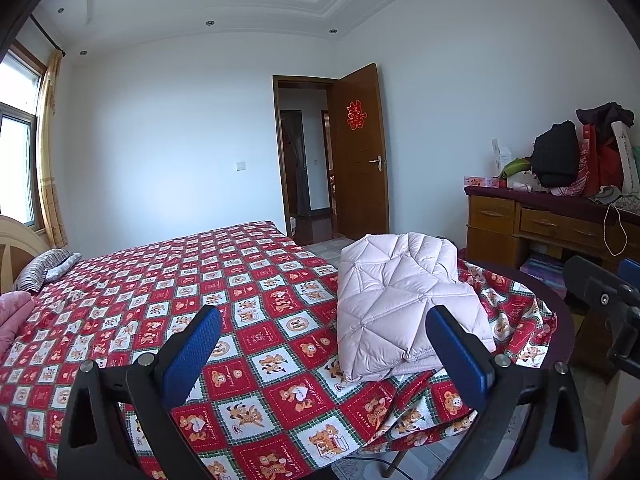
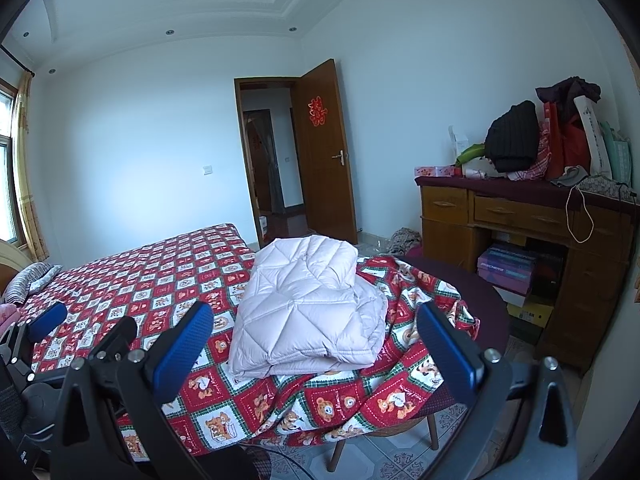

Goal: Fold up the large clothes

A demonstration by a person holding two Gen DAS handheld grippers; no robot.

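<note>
A pale pink quilted down jacket (image 1: 404, 300) lies folded into a compact stack at the near right corner of the bed; it also shows in the right wrist view (image 2: 308, 308). My left gripper (image 1: 324, 328) is open and empty, held above the bed sheet just left of the jacket. My right gripper (image 2: 316, 324) is open and empty, held in front of the jacket and apart from it. The right gripper shows at the right edge of the left wrist view (image 1: 608, 292), and the left gripper at the left edge of the right wrist view (image 2: 52, 320).
The bed has a red checked bear-print sheet (image 1: 168, 300) that drapes over a dark round stool (image 2: 480, 300) at the corner. A striped pillow (image 1: 40, 268) lies at the far left. A wooden desk (image 2: 520, 216) piled with bags stands at the right. The door (image 2: 324, 152) is open.
</note>
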